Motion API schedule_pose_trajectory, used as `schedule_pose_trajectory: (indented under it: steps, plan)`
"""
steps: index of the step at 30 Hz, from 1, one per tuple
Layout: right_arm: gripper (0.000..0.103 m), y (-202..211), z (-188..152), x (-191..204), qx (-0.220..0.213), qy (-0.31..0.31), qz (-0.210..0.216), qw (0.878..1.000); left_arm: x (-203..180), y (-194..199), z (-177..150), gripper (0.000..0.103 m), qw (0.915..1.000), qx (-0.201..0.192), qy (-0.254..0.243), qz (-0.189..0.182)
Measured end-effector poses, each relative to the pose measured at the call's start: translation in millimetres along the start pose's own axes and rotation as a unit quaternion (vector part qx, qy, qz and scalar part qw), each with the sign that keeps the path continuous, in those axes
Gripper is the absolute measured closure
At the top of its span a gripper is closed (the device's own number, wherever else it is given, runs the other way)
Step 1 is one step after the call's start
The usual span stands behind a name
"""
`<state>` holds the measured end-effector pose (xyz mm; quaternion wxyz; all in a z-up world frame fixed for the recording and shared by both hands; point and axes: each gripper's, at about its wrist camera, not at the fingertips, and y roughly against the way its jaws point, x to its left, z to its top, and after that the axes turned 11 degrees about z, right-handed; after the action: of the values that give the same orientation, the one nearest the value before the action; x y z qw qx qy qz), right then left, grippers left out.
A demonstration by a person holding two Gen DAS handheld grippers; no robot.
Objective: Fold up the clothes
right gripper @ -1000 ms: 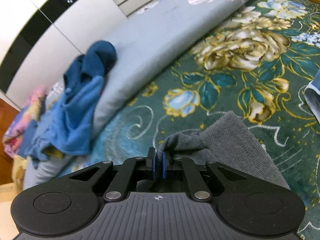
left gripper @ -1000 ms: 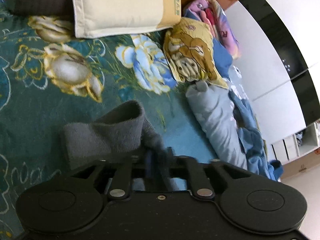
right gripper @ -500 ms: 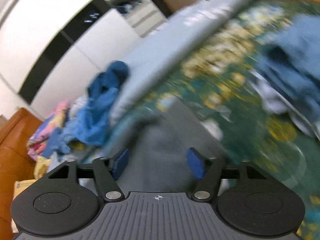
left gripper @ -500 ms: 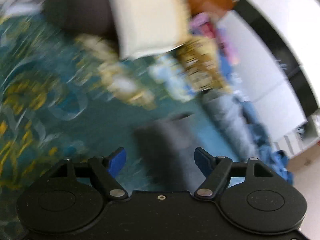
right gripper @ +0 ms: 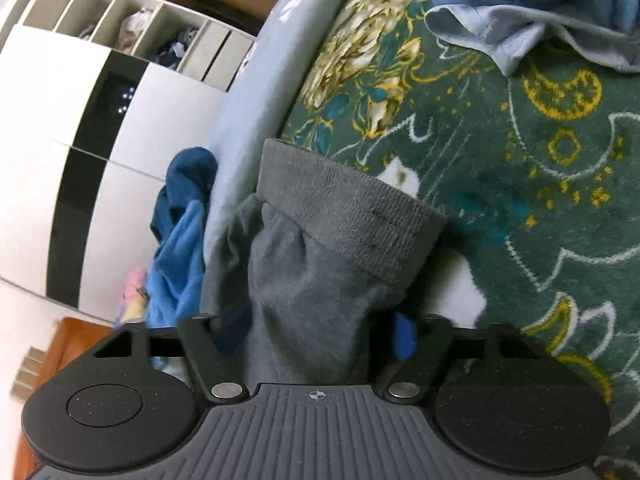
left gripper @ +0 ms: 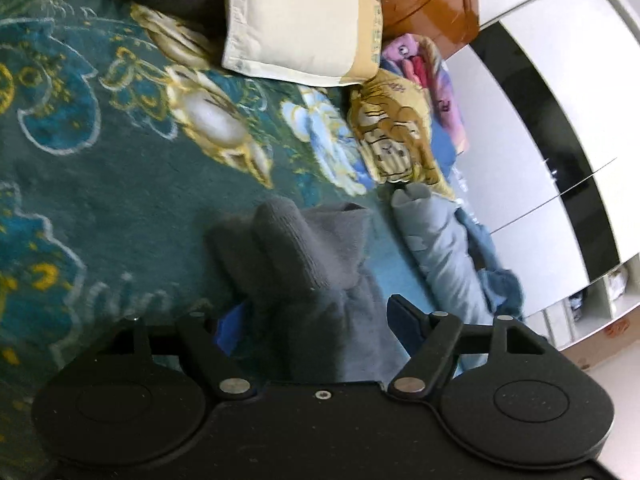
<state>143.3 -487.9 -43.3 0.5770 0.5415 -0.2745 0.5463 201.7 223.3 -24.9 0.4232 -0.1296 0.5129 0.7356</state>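
A grey garment [left gripper: 304,248] with a ribbed cuff lies bunched on the green floral bed cover [left gripper: 100,200]. My left gripper [left gripper: 316,324] straddles it, jaws wide and closing, with the cloth between the blue pads [left gripper: 230,330] and a gap on the right side. In the right wrist view the same grey garment [right gripper: 344,208] shows its cuff end pointing away. My right gripper [right gripper: 320,336] is closing around the fabric behind the cuff, and the pads [right gripper: 404,340] stand beside the cloth without squeezing it.
A cream pillow [left gripper: 296,20], a yellow cartoon cloth [left gripper: 396,136] and a rolled pale blue cloth [left gripper: 440,248] lie along the bed's far side by a white wardrobe [left gripper: 540,120]. A heap of blue clothes [right gripper: 540,0] lies ahead; a blue rag [right gripper: 180,240] lies beside a pale sheet [right gripper: 248,100].
Both grippers were shut on the grey cloth, then let go and opened wide. They swung over and down and now straddle the garment near its cuff, the right jaws narrower than before.
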Motion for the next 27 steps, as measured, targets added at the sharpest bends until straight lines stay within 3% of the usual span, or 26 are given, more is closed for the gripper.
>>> schedule_pose_trajectory:
  steps: [1,2,3,5,7,11,14,16,18,20,24,27]
  plan:
    - [0.074,0,1,-1,-0.003,-0.004,0.003,1.0,0,-2,-1,0.04,1.0,0.002,0.006,0.005]
    - [0.086,0,2,-1,-0.006,-0.008,0.006,1.0,0,-4,-2,0.051,0.9999,0.003,0.013,0.01]
    - [0.089,1,4,-3,-0.009,-0.015,0.008,1.0,0,-7,-2,0.058,0.9996,0.006,0.023,0.018]
    - [0.093,2,7,-1,-0.01,-0.013,0.005,1.0,4,-10,1,0.081,0.9978,0.015,0.054,0.036]
    - [0.095,1,8,10,-0.004,0.027,-0.013,1.0,6,-9,4,0.087,0.9952,0.018,0.086,0.045]
    - [0.096,9,9,31,-0.006,0.082,-0.012,0.997,-10,10,13,0.089,0.9966,-0.001,0.079,0.023]
    - [0.096,30,7,41,-0.009,0.091,0.006,0.996,-13,39,25,0.089,0.9966,-0.001,0.08,-0.017]
    - [0.096,48,4,42,-0.006,0.099,0.014,0.995,-6,66,31,0.089,0.9977,-0.011,0.055,-0.038]
    - [0.096,67,-2,37,0.0,0.107,0.017,0.994,8,84,34,0.089,0.9988,-0.024,0.026,-0.034]
    - [0.096,76,-5,22,0.011,0.092,0.003,0.996,33,88,32,0.089,0.9997,-0.01,0.015,-0.014]
    - [0.096,77,-11,-12,0.032,0.052,-0.025,0.998,68,74,18,0.089,0.9979,0.029,0.045,0.037]
    - [0.095,77,-15,-14,0.034,0.047,-0.033,0.998,76,72,10,0.088,0.997,0.025,0.057,0.047]
